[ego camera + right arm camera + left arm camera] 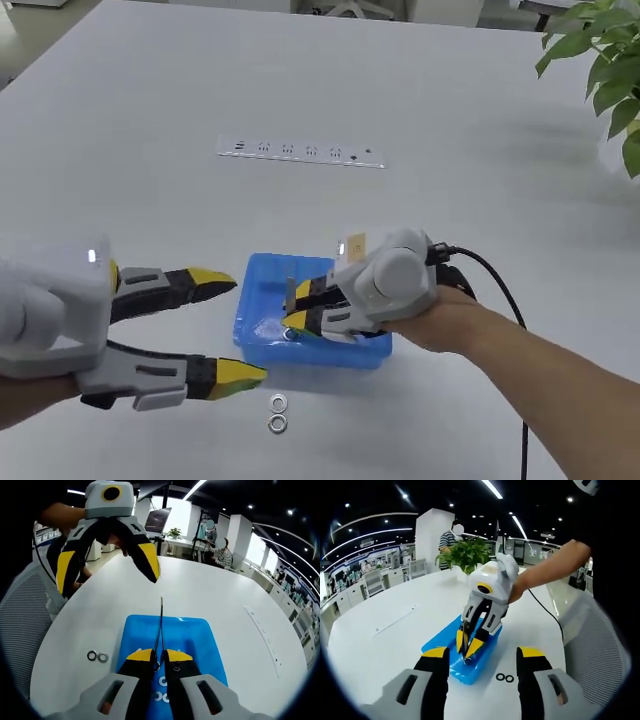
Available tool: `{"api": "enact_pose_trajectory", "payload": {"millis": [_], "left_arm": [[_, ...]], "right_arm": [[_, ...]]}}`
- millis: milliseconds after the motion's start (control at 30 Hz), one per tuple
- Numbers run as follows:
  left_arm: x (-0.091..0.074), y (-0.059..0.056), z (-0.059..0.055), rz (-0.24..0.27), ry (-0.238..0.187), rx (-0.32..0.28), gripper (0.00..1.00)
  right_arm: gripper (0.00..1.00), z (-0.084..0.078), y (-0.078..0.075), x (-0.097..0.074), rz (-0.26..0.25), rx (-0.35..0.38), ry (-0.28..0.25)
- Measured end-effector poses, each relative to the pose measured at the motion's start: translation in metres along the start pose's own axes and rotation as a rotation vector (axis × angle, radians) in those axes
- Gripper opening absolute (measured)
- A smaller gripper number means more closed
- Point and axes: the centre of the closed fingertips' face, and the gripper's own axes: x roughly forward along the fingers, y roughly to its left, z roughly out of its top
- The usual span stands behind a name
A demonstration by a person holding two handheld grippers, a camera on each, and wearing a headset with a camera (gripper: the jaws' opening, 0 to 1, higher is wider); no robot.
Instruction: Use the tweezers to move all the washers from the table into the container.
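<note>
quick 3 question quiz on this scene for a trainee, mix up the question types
1. True or false: the left hand-held gripper has its jaws apart and holds nothing.
2. What is the right hand-held gripper clamped on? A) tweezers B) a power cable C) a plant leaf
3. Count: how many washers lie on the table outside the blue container?

Key: 1 true; 2 A; 3 two
</note>
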Motion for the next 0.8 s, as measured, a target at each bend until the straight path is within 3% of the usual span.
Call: {"api": "enact_pose_trajectory", "payload": {"millis": [467, 800], "left_arm": [[0.027, 0.011, 0.011, -0.08, 0.051, 0.085, 0.3], [0.042, 0.018, 0.012, -0.11, 0.084, 0.154, 0.19]], "right_arm": [[0.09, 0.0, -0.001, 0.001, 0.006, -0.008, -0.007], [0.09, 0.001, 0.001, 0.001, 0.011, -0.018, -0.01]]}}
